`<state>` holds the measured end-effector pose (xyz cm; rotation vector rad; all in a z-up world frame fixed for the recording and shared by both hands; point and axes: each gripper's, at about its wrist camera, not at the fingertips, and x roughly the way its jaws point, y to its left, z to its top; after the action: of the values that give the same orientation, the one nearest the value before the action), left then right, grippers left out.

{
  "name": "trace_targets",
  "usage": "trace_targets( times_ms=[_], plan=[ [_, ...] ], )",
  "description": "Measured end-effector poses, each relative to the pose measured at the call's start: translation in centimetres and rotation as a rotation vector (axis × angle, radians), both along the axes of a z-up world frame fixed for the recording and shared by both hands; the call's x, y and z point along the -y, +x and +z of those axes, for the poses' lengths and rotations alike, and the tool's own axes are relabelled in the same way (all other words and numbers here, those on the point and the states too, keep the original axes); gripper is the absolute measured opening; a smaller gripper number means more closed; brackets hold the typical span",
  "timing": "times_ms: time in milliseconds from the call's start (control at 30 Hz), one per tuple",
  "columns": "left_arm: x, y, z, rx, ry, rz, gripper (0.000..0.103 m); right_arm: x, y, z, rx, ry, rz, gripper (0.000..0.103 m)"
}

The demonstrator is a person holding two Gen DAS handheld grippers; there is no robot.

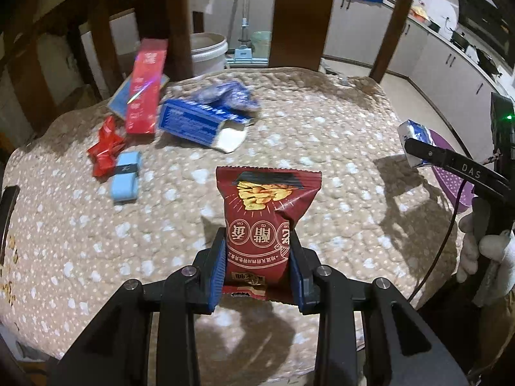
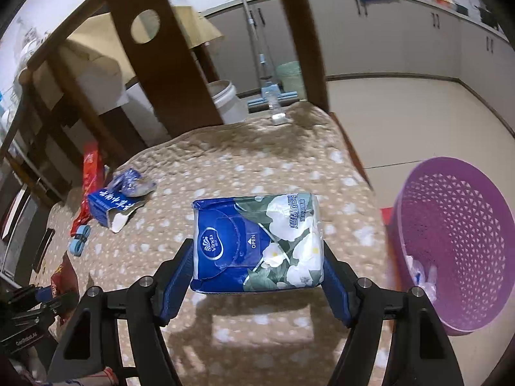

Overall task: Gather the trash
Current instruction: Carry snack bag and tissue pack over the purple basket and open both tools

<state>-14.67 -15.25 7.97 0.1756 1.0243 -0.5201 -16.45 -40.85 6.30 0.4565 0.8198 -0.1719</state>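
My left gripper point(image 1: 257, 259) is shut on a dark red snack packet point(image 1: 267, 212) and holds it above the quilted table point(image 1: 322, 135). My right gripper point(image 2: 257, 267) is shut on a blue and white tissue pack point(image 2: 257, 241), held above the table near its right edge. The tissue pack also shows in the left wrist view point(image 1: 415, 138). A purple basket point(image 2: 457, 241) stands on the floor to the right of the table, with something white inside. An open blue box point(image 1: 193, 124), a long red box point(image 1: 146, 87), a red wrapper point(image 1: 104, 148) and a light blue roll point(image 1: 125, 177) lie at the table's far left.
A wooden chair point(image 1: 302, 16) stands behind the table's far edge. A white bucket point(image 1: 209, 51) and a mop point(image 1: 246, 51) are on the floor beyond it. Kitchen cabinets point(image 2: 402, 35) line the far wall. A crumpled blue wrapper point(image 1: 225, 95) lies behind the blue box.
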Motion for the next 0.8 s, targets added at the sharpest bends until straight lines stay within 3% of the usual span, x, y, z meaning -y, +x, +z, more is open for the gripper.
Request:
trace_targets(
  times_ms=[433, 800],
  plan=[
    [8.8, -1.2, 2.4, 0.038, -0.041, -0.176, 0.033, 5.9, -3.8, 0.6, 0.033, 0.026, -0.149, 0.077],
    [15.8, -2.9, 2.5, 0.032, -0.057, -0.305, 0.033, 11.5, -8.1, 0.6, 0.067, 0.082, -0.301, 0.077]
  ],
)
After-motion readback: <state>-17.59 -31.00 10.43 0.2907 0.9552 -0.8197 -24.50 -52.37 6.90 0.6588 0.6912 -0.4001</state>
